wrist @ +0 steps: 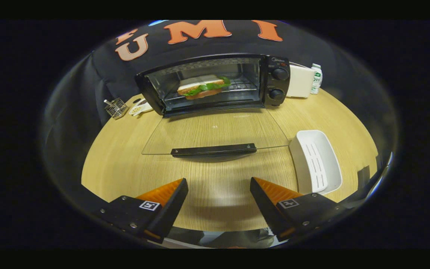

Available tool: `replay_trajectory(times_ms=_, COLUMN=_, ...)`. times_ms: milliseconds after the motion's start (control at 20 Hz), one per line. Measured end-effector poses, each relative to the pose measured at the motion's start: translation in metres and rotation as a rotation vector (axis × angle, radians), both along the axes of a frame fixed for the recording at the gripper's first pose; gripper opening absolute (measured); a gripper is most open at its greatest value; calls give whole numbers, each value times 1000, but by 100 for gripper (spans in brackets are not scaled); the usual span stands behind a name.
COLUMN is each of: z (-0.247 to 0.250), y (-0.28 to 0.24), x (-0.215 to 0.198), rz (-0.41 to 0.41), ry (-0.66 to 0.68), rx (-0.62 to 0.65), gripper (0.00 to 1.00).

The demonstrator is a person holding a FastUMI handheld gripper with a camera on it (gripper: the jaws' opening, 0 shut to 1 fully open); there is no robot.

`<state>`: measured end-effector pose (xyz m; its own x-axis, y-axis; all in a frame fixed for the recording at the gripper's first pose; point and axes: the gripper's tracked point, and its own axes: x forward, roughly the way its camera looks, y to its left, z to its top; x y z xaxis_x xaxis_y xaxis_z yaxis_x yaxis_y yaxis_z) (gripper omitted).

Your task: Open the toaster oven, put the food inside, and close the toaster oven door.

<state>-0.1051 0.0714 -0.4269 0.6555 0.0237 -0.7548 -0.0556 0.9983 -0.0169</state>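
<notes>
**At upper centre: toaster oven open, sandwich on rack**

At the upper centre of the frame, the toaster oven (pixel 215 84) stands at the far side of the wooden surface (pixel 125 164), its opening facing the camera. Its glass door (pixel 215 130) is folded fully down and lies flat toward the tongs, with the dark handle bar (pixel 214 150) along the near edge. Because the glass is transparent, the pane's outline is faint and the wood grain shows through it.

Inside the cavity, the sandwich (pixel 203 86) rests on the wire rack. Its long axis runs left to right, parallel to the oven front; green leaves protrude at the front and right end. The rear of the sandwich and the back of the rack are hard to make out.

Two knobs (pixel 279 83) sit one above the other on the control panel at the right. A small brand mark above them is too small to read.

To the right of the door lies a white tray (pixel 315 160). Behind the oven, upper right, stand a white box (pixel 300 81), partly hidden by the oven, and a small bottle (pixel 316 77) whose label is illegible. At upper left sit a small wire rack (pixel 117 108) and a white item with unreadable print.

The tongs (pixel 218 192), at the bottom centre, are apart and hold nothing; bare surface lies between the fingertips, short of the door handle.
</notes>
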Motion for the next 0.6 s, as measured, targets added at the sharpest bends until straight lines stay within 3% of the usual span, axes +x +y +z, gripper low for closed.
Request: replay_trajectory(times_ms=600, z=-23, y=11, x=46, rz=22, ry=14, rx=-41, gripper=99)
